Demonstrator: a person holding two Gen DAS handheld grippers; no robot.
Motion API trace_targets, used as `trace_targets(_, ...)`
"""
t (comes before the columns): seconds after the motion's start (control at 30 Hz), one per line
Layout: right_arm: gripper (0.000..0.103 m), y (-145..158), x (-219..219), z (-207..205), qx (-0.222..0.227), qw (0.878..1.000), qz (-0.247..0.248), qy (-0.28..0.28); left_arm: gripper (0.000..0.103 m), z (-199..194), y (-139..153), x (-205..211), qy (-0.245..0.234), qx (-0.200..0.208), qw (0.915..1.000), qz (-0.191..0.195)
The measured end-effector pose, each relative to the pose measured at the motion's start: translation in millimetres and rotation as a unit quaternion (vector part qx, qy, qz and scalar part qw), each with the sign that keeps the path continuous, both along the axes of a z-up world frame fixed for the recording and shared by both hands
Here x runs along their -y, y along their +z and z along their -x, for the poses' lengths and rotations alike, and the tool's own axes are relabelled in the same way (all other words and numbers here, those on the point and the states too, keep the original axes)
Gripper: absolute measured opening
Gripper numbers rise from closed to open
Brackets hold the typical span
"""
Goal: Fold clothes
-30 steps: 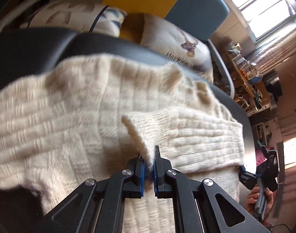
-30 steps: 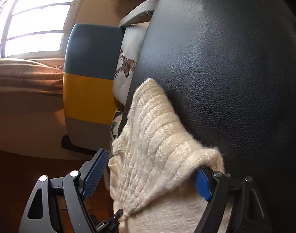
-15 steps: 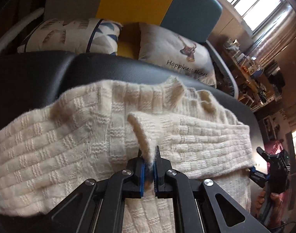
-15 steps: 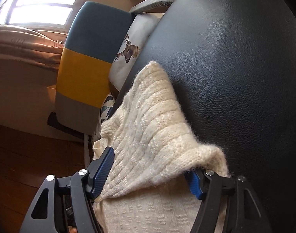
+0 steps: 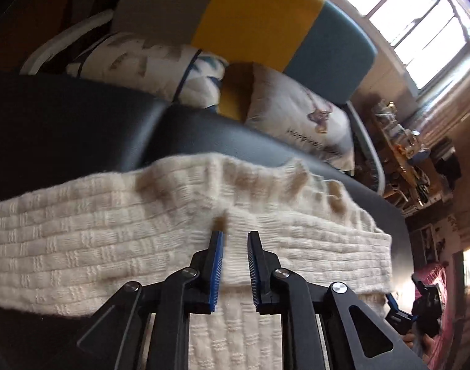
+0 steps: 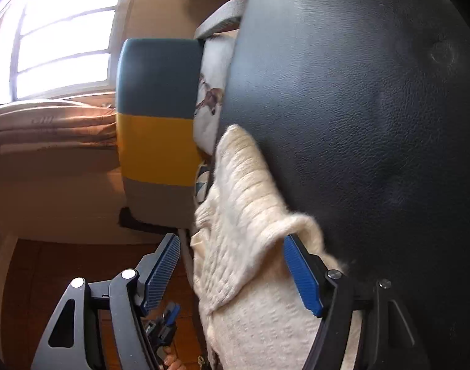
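Observation:
A cream knit sweater [image 5: 111,231] lies folded across a black leather surface [image 5: 80,123]. My left gripper [image 5: 235,236] hovers just above the folded band. Its jaws are opening, a narrow gap apart, and the blue pads touch no cloth. In the right wrist view the sweater's end [image 6: 244,191] runs between the wide jaws of my right gripper [image 6: 232,240], which are opening. The left pad [image 6: 161,265] stands clear of the cloth and the folded corner rests by the right pad [image 6: 299,274]. The right gripper [image 5: 420,305] also shows at the sweater's far end.
Behind the leather surface [image 6: 373,123] stands a chair with a grey, yellow and teal back [image 5: 259,15], holding a patterned cushion [image 5: 148,64] and a deer cushion [image 5: 299,114]. Cluttered shelves [image 5: 404,141] and a bright window [image 5: 420,9] are at right. Wooden floor [image 6: 50,262] lies below.
The left jaws have parted and let go of the pinched fold, which now lies flat on the sweater. The left gripper has risen. The right jaws stay wide around the sweater's end.

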State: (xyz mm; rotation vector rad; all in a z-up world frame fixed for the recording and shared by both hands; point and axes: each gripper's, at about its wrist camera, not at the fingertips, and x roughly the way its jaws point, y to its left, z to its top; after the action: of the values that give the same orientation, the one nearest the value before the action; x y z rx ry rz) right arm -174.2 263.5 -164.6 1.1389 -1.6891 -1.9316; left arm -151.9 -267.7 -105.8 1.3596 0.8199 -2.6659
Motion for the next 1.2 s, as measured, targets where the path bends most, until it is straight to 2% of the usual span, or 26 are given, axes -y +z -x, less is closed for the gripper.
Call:
trace_targets(0.07, 0.072, 12, -1, 3, -0.013, 1.000, -0.014, -0.001, 0.020, 14, 13, -36, -0.047, -0.021, 0.9987, 0.003)
trace_targets(0.17, 0.071, 37, 3, 27, -0.028, 0.992, -0.124, 0.020, 0.021, 43, 14, -98, -0.114, -0.026, 0.9930, 0.016)
trace_targets(0.23, 0.071, 41, 11, 52, -0.023, 0.983, -0.175, 0.053, 0.021, 62, 5, -143, -0.154, -0.018, 0.9877, 0.021)
trace_targets(0.3, 0.063, 44, 19, 77, -0.018, 0.970, -0.225, 0.086, 0.021, 74, -5, -179, -0.189, -0.013, 0.9817, 0.018)
trace_targets(0.4, 0.058, 30, 20, 108, 0.001, 0.967, -0.230, 0.105, 0.021, 81, -18, -228, -0.234, -0.012, 0.9722, 0.011)
trace_targets(0.57, 0.043, -1, 26, 143, 0.036, 0.962, -0.221, 0.155, 0.021, 89, -33, -285, -0.278, -0.010, 0.9604, -0.004)
trace_targets(0.63, 0.020, -1, 32, 147, 0.025, 0.955, -0.237, 0.174, 0.021, 94, -39, -300, -0.287, -0.011, 0.9577, -0.007)
trace_targets(0.7, 0.012, 3, 38, 149, 0.008, 0.947, -0.258, 0.191, 0.021, 99, -47, -311, -0.293, -0.004, 0.9562, -0.005)
trace_targets(0.77, 0.011, 23, 50, 149, -0.040, 0.930, -0.297, 0.211, 0.021, 103, -58, -320, -0.300, 0.012, 0.9537, 0.002)
trace_targets(0.8, 0.011, 34, 58, 147, -0.063, 0.915, -0.331, 0.221, 0.021, 104, -64, -324, -0.305, 0.022, 0.9522, 0.006)
trace_targets(0.9, 0.011, 31, 75, 149, -0.055, 0.853, -0.459, 0.242, 0.020, 105, -73, -331, -0.315, 0.032, 0.9483, 0.018)
trace_targets(0.93, 0.011, 27, 76, 150, -0.051, 0.846, -0.472, 0.243, 0.020, 105, -73, -332, -0.318, 0.030, 0.9473, 0.022)
trace_targets(1.0, 0.011, 18, 71, 152, -0.045, 0.854, -0.460, 0.240, 0.020, 106, -74, -332, -0.320, 0.031, 0.9467, 0.022)
trace_targets(1.1, 0.018, 19, 57, 153, -0.036, 0.879, -0.419, 0.224, 0.020, 108, -73, -332, -0.320, 0.034, 0.9465, 0.019)
trace_targets(1.13, 0.018, 24, 50, 151, -0.046, 0.885, -0.410, 0.213, 0.021, 109, -73, -330, -0.319, 0.035, 0.9471, 0.012)
trace_targets(1.2, 0.020, 39, 39, 145, -0.073, 0.890, -0.408, 0.188, 0.021, 111, -69, -320, -0.312, 0.036, 0.9493, -0.010)
